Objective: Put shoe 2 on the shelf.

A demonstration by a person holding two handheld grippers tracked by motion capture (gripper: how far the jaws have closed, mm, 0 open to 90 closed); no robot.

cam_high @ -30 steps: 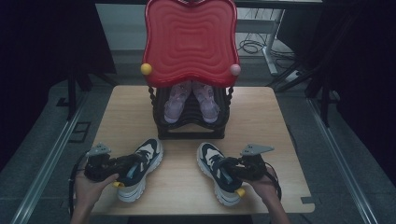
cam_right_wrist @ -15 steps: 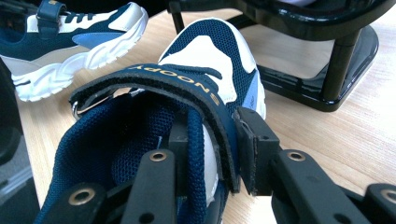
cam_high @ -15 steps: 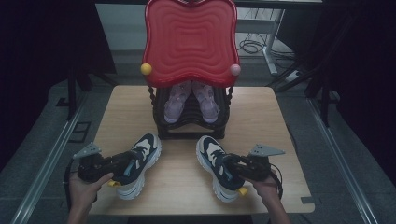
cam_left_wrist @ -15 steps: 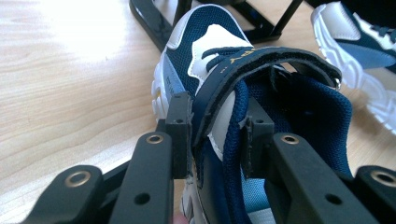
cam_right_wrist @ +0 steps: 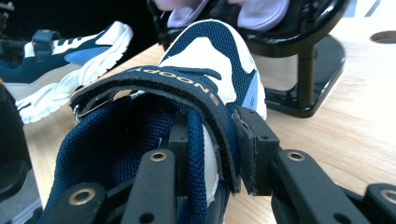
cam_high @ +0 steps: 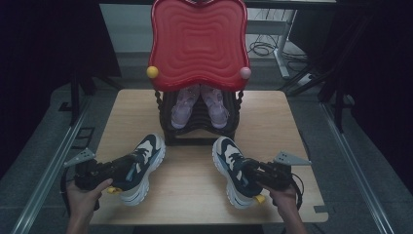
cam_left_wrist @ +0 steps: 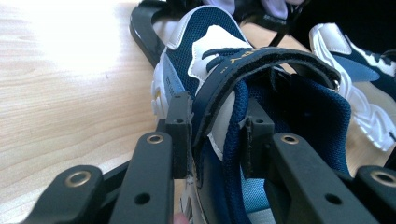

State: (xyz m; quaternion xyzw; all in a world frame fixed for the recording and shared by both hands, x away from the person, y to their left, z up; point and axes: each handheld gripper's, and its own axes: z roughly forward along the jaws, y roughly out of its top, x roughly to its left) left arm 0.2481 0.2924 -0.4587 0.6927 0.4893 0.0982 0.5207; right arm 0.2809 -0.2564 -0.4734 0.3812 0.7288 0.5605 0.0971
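Two navy-and-white strap sneakers lie on the wooden table, toes toward the rack. My left gripper comes in from the left and is shut on the left sneaker. In the left gripper view the left gripper clamps that sneaker's side wall under the strap, one jaw inside and one outside. My right gripper is shut on the right sneaker. In the right gripper view the right gripper pinches the collar and strap of that sneaker the same way.
A black shoe rack with a red wavy top stands at the table's middle back, holding a lilac pair. Bare wood lies left and right of the rack. Dark floor and metal rails surround the table.
The right hand and its sneaker have drifted a little to the right. The left hand has edged slightly left. Both grips are unchanged.
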